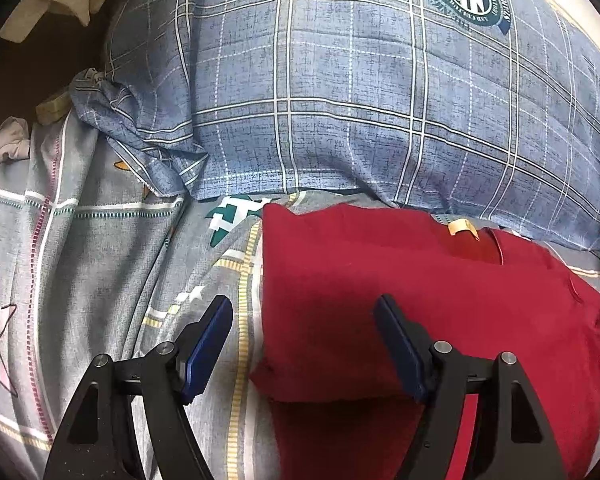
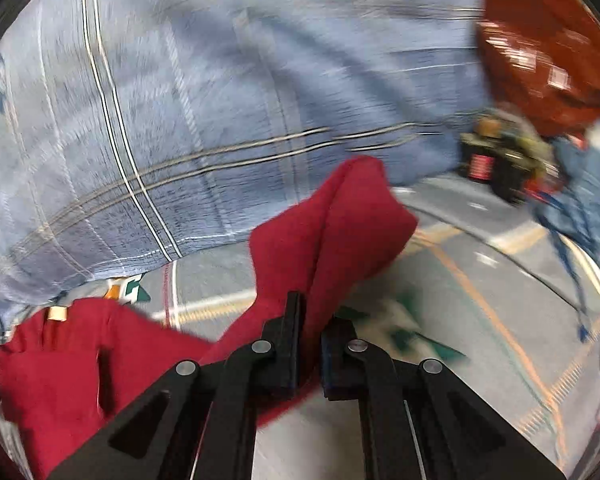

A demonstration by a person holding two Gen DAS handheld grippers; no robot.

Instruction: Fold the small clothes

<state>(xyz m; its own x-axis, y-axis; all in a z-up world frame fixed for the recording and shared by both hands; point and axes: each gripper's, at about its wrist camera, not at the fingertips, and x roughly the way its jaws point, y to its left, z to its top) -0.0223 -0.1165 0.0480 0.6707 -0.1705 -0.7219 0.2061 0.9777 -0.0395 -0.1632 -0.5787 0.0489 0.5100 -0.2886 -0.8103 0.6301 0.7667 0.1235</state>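
A red garment (image 1: 400, 280) lies partly folded on the grey patterned bedsheet (image 1: 100, 260), with a small tan label near its far edge. My left gripper (image 1: 304, 308) is open and empty, its fingers straddling the garment's left edge just above the cloth. In the right wrist view my right gripper (image 2: 312, 312) is shut on a lifted flap of the red garment (image 2: 332, 224), which stands up from the sheet. The rest of the garment (image 2: 60, 360) lies at lower left. That view is blurred by motion.
A blue plaid pillow (image 1: 340, 80) lies right behind the garment. Crumpled pale clothes (image 1: 4, 144) sit at the bed's left edge. In the right wrist view an orange-red bag (image 2: 540, 40), dark items (image 2: 496, 160) and blue cloth (image 2: 580, 200) lie at far right.
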